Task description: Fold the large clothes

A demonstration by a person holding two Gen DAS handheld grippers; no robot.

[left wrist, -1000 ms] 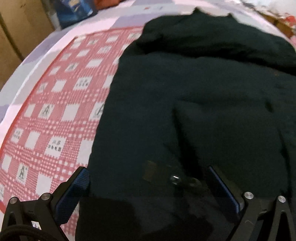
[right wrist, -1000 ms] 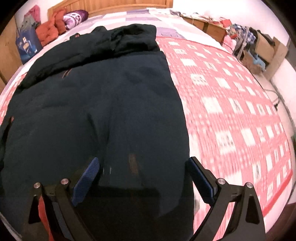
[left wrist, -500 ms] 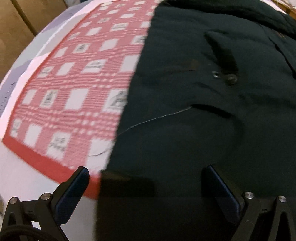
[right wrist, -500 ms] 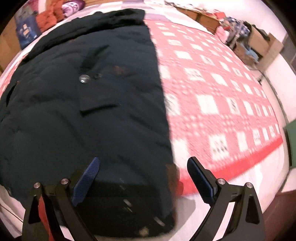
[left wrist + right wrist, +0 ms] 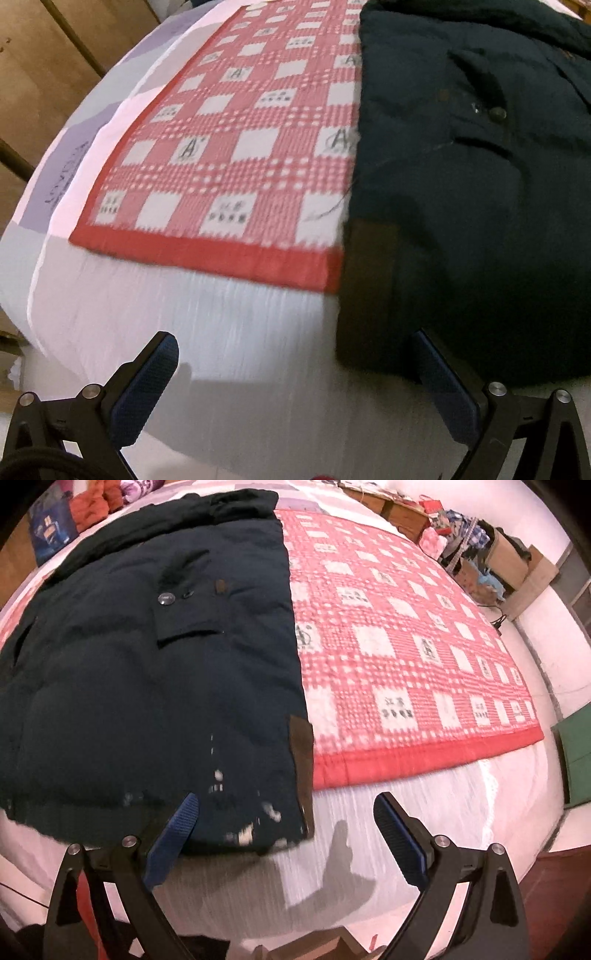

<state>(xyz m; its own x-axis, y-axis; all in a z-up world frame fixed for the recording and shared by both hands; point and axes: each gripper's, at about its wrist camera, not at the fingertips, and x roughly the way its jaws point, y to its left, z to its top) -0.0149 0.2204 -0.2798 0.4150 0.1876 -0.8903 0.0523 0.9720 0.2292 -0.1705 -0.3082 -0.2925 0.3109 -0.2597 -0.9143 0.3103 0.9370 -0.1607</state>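
A large dark navy padded coat (image 5: 147,686) lies flat on a bed, its hem toward me and its hood at the far end. It also fills the right side of the left wrist view (image 5: 480,203). My left gripper (image 5: 295,373) is open and empty, hovering just short of the coat's lower left corner. My right gripper (image 5: 286,834) is open and empty, above the coat's lower right corner with its brown trim (image 5: 301,746). Neither gripper touches the cloth.
The coat lies on a red and white checked blanket (image 5: 406,657) over a white sheet (image 5: 369,812). Clothes and boxes (image 5: 480,554) crowd the floor at the far right. A wooden wall (image 5: 44,74) stands to the left of the bed.
Both grippers have drawn back from over the coat's middle toward its hem, so the bed's foot edge and white sheet have come into view. Both stayed open.
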